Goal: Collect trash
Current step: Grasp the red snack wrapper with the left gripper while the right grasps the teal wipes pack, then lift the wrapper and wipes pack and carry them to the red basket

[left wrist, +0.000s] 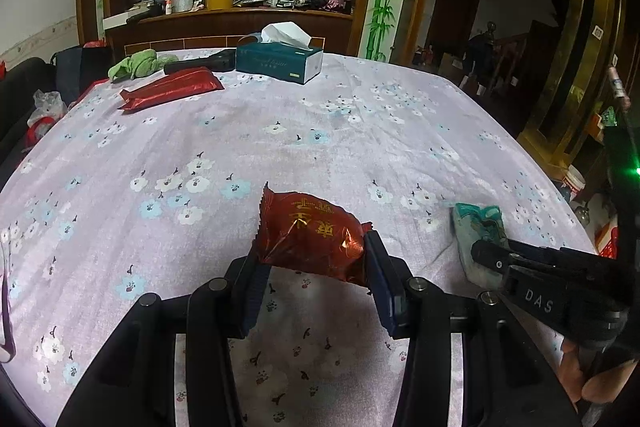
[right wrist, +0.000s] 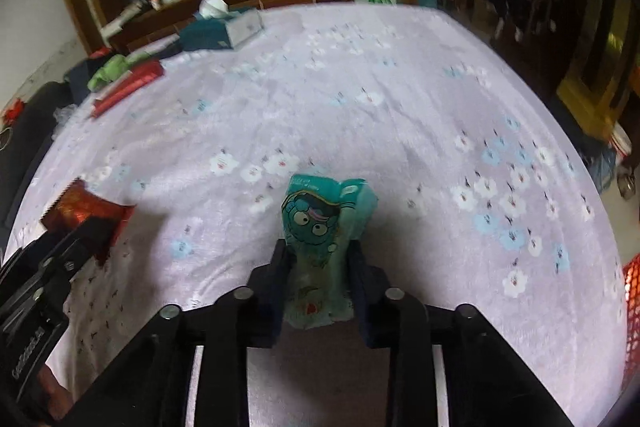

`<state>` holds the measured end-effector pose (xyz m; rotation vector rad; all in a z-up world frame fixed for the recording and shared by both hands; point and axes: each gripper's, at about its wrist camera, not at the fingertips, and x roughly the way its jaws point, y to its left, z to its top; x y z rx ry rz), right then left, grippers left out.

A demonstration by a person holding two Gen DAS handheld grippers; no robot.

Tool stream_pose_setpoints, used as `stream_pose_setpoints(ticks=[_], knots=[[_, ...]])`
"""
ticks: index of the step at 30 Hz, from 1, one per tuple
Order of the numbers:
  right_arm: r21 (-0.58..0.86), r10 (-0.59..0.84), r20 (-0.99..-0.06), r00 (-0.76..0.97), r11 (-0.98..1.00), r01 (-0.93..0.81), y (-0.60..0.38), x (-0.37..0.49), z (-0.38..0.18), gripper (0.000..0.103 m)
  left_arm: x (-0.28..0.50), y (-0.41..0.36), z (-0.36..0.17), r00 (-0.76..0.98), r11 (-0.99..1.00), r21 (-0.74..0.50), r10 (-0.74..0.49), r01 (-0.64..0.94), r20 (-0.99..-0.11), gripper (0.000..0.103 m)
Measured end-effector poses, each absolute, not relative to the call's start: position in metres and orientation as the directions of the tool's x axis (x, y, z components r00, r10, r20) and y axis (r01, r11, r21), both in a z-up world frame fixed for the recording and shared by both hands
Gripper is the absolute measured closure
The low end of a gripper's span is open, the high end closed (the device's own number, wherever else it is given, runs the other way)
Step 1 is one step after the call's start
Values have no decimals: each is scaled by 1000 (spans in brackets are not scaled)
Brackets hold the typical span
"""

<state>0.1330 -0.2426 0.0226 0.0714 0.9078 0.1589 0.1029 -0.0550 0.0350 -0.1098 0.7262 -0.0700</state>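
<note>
The left gripper clamps a crinkled red snack wrapper, lifted just above the floral tablecloth. The right gripper pinches a teal cartoon wrapper, probably also raised, though blur obscures this. Both pieces appear ready for disposal.

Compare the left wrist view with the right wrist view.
Only the left shows the red wrapper's gold print, and the wrapper pinched in the left claw. Only the right shows the teal packet's cartoon face, the right claw squeezing it, and an orange mesh. Both show the tissue box, long red packet, green cloth and floral tablecloth.
</note>
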Motion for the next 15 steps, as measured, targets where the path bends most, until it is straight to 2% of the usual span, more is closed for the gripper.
stream_pose_setpoints(ticks=[3, 7, 15], knots=[[153, 216, -750, 625, 976, -153, -240, 128, 27, 78, 103, -57, 35, 748, 994, -110, -94, 28, -657, 59], [117, 208, -690, 693, 977, -177, -241, 117, 41, 77, 102, -60, 36, 753, 994, -100, -90, 32, -652, 59], [109, 219, -664, 715, 974, -197, -236, 108, 48, 77, 98, -66, 39, 768, 997, -66, -68, 34, -637, 59]])
